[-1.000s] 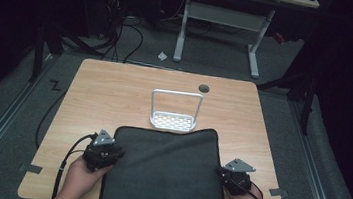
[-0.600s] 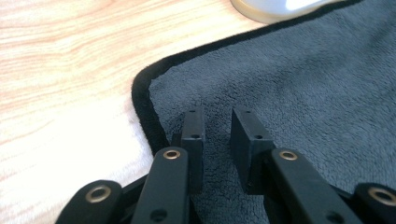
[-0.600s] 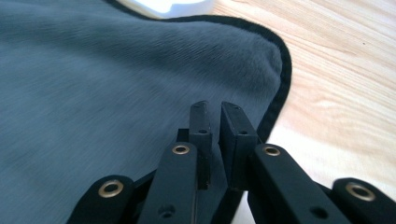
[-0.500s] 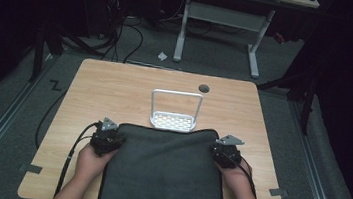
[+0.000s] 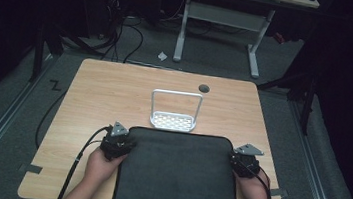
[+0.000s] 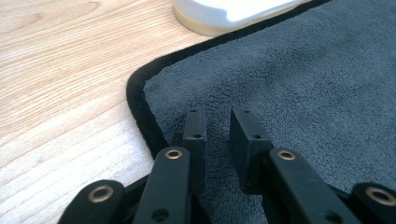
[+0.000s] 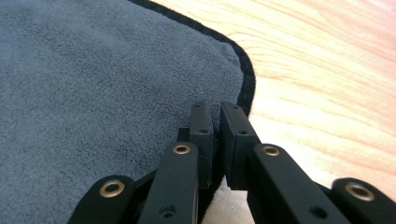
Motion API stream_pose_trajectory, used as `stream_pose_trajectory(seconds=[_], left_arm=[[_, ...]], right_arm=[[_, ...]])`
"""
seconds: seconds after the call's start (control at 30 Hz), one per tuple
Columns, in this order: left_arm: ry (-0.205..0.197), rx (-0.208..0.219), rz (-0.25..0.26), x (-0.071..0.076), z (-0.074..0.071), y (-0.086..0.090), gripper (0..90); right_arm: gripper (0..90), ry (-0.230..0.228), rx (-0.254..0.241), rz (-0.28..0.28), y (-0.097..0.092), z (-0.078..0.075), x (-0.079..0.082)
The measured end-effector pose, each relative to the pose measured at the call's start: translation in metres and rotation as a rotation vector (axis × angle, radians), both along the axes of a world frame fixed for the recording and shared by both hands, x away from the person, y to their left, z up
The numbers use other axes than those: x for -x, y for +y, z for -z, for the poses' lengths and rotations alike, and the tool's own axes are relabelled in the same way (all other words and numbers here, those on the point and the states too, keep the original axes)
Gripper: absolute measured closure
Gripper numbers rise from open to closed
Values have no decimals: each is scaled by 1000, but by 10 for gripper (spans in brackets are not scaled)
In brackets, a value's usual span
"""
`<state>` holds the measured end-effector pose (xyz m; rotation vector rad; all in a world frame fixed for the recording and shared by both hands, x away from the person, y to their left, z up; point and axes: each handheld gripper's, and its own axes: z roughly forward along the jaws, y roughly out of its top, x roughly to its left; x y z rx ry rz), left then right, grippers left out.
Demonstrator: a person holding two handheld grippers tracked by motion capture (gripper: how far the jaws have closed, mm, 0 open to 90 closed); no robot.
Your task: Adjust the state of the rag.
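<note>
While the grey towel [image 5: 178,175] lies flat on the near half of the worktop [image 5: 100,91], its far edge just short of the white rack [image 5: 173,122], I have my left fingers [image 6: 196,128] over its far left corner and my right fingers [image 7: 201,121] over its far right corner, and neither pair has hold of anything. The left ones stand parted with a clear gap, above the pile and a little inside the black binding. The right ones have just been opening and are parted by only a sliver, with no cloth that I can see between them. My worry is the pinch itself. If I close from where I am, the left pair may rake the nap and come up empty, because the hem sits off to one side of them rather than in the gap. The right pair is so narrowly parted that the thick binding may not slip in at all, and I would simply shove the corner along the wood. A catch on one side only would be worse: lifting then would skew the towel and bunch it. Going forward carelessly, I could also nudge the rack, which stands very near the far hem.
</note>
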<state>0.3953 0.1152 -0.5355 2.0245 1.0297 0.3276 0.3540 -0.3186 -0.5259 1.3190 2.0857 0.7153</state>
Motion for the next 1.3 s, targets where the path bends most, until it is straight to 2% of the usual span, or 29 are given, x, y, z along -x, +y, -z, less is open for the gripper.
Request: stream_pose_trajectory(seconds=[0.37, 0.4, 0.47, 0.5, 0.53, 0.57, 0.7, 0.8, 0.83, 0.87, 0.9, 0.93, 1.0, 1.03, 1.07, 1.2, 1.23, 1.3], left_arm=[[6, 10, 23, -1, 0, -3, 752], [11, 21, 22, -1, -1, -3, 737], [0, 31, 12, -1, -3, -2, 692], [-19, 47, -3, -2, -6, 1, 675], [-19, 47, -3, -2, -6, 1, 657], [-40, 58, -23, -6, -9, 5, 629], [-23, 30, -45, -19, -10, 8, 552], [-25, 51, -59, -25, -9, 10, 489], [-13, 60, -69, -28, -7, 11, 489], [3, 63, -71, -31, -4, 13, 469], [3, 63, -71, -31, -4, 13, 469], [23, 36, -56, -34, -2, 10, 462], [16, -22, -29, -36, -4, 5, 438], [16, -22, -29, -36, -4, 5, 426], [14, -34, -16, -39, -7, 3, 414], [46, -2, -22, -44, -5, 2, 400], [48, -5, -27, -45, -4, 1, 400], [43, 7, -40, -47, -3, 0, 409]], right_arm=[[875, -12, 33, 22, -5, 1, -6], [875, -14, 36, 22, -5, 1, -6], [845, -9, 12, 28, -6, 0, -5], [815, -8, -14, 24, -6, -1, -4], [815, -8, -14, 24, -6, -1, -4], [773, -24, -52, 24, -7, -5, 0], [695, -74, -102, 18, -2, -14, 8], [628, -101, -115, 4, 6, -19, 14], [628, -101, -115, 4, 6, -19, 14], [608, -120, -121, -12, 15, -23, 19], [608, -120, -121, -12, 15, -23, 19], [592, -130, -125, -21, 25, -27, 26], [582, -140, -134, -39, 34, -31, 34], [582, -140, -134, -39, 34, -31, 34], [536, -146, -152, -65, 44, -35, 42], [512, -153, -142, -127, 64, -37, 58], [512, -153, -142, -127, 64, -37, 58], [495, -145, -128, -173, 80, -34, 64]])
